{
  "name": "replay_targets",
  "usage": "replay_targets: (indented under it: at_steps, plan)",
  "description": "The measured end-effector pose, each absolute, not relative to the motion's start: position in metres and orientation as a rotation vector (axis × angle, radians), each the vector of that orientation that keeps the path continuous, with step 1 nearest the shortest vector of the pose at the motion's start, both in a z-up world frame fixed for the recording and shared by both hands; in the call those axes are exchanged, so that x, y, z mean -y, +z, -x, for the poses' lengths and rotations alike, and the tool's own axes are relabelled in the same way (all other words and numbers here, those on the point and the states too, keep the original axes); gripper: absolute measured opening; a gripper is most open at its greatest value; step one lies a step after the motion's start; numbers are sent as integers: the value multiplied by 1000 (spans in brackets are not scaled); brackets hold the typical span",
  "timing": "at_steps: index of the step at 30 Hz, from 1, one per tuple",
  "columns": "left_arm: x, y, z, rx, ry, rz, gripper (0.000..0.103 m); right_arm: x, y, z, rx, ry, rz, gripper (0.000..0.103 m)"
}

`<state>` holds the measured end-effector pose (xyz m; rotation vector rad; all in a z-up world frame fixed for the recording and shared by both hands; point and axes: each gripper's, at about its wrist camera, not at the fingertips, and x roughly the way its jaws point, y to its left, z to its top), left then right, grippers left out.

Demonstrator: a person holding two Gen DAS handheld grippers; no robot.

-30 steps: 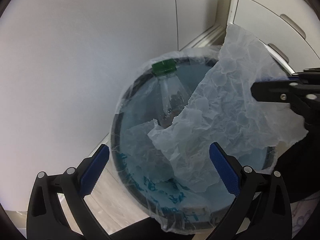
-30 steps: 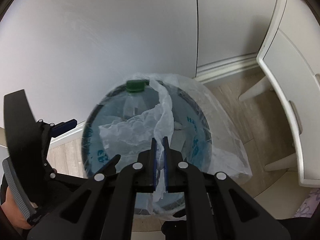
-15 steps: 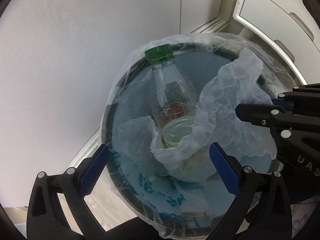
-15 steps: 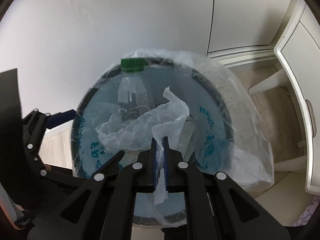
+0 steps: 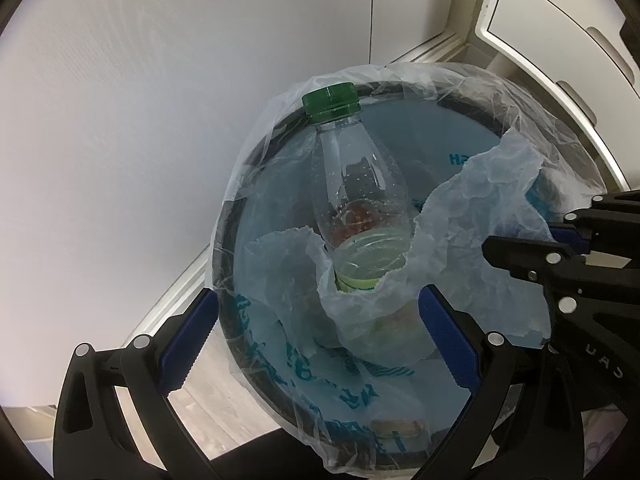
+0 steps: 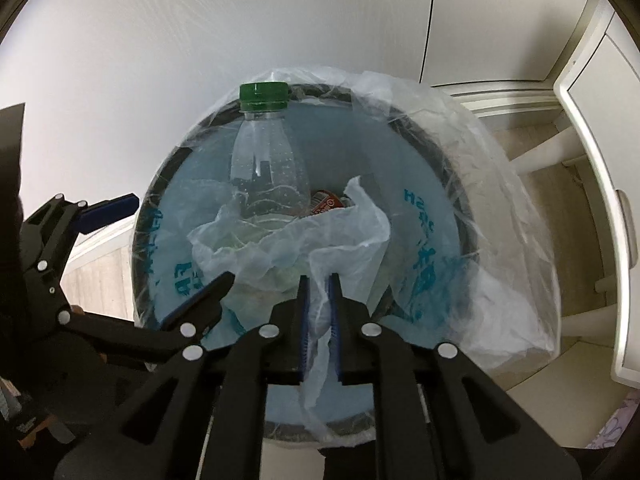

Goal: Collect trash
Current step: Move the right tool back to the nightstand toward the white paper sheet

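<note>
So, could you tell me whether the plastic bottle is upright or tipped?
Tipped: the plastic bottle leans in the bin, green cap at the rim.

Plain white wall point(image 6: 168, 80) with one vertical seam; white skirting board point(image 6: 508, 98) along its foot. Pale wood-effect floor point(image 6: 556, 184). White panelled cabinet point(image 5: 560, 28) with recessed handles at right. Lighting even and diffuse.

Pale wood-look floor point(image 6: 536, 184), visible around bin. Round dark trash bin point(image 6: 466, 216) stands on floor, clear liner folded over rim, near white wall and baseboard point(image 6: 508, 98). White furniture leg point(image 6: 548, 158) on floor right of bin.
</note>
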<state>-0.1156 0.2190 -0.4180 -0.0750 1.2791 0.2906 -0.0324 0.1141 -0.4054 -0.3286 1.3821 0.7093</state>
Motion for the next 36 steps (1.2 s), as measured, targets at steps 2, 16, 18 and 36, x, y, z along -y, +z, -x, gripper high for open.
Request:
replay_targets:
  at_steps: [2,16,18,36]
  plan:
    - [-217,-416,118,-1273,295,59,97,-111,-400,35,-1369,704,329,35]
    - [-209,-357,128,-1120,302,-22,97,-85,-324,37,-1164,693,233,96]
    - [-202,-341,132,-1093,300,-38,97,-78,-311,36,-1126,679,224,96]
    - [-143,-198,103,-888,200,-112,97,0,-171,19,-852,584,101,96]
